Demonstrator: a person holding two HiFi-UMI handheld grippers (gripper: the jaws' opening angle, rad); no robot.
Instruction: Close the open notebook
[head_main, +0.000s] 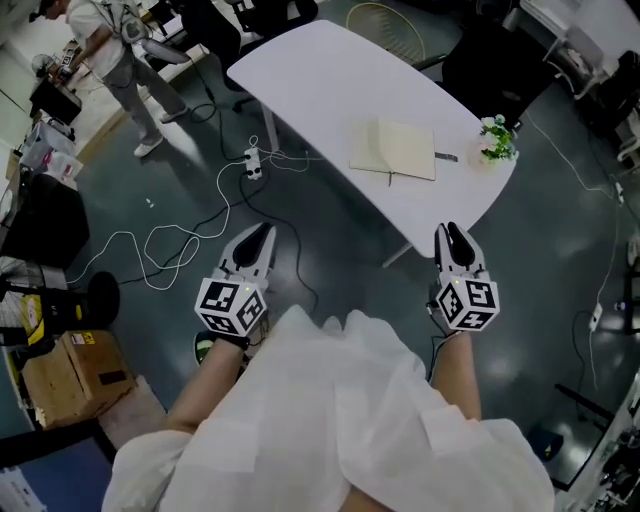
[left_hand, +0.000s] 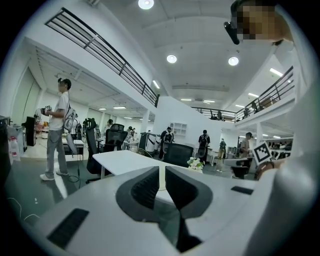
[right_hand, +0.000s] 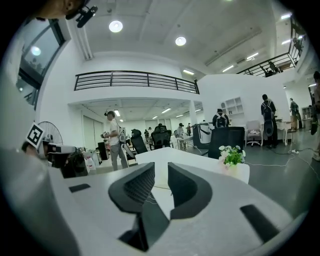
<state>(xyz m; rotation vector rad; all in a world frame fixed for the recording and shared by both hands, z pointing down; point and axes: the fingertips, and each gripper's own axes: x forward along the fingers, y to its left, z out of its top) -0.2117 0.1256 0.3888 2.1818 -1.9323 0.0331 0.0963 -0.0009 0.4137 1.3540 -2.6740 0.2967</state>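
Note:
An open cream notebook (head_main: 393, 150) lies flat on the white table (head_main: 330, 80), towards its near right end, with a dark pen (head_main: 446, 157) just to its right. Both grippers hang over the floor, short of the table's near edge and pointing at it. My left gripper (head_main: 262, 232) (left_hand: 162, 170) is off to the left of the notebook, its jaws a narrow gap apart with nothing between them. My right gripper (head_main: 449, 232) (right_hand: 161, 167) sits below the table's right end, jaws slightly apart and empty. Neither touches the notebook.
A small potted plant (head_main: 496, 140) (right_hand: 231, 155) stands at the table's right end. A power strip with cables (head_main: 252, 163) lies on the floor left of the table. A person (head_main: 115, 50) (left_hand: 57, 130) stands far left, a cardboard box (head_main: 75, 370) near left, black chairs (head_main: 490, 60) behind.

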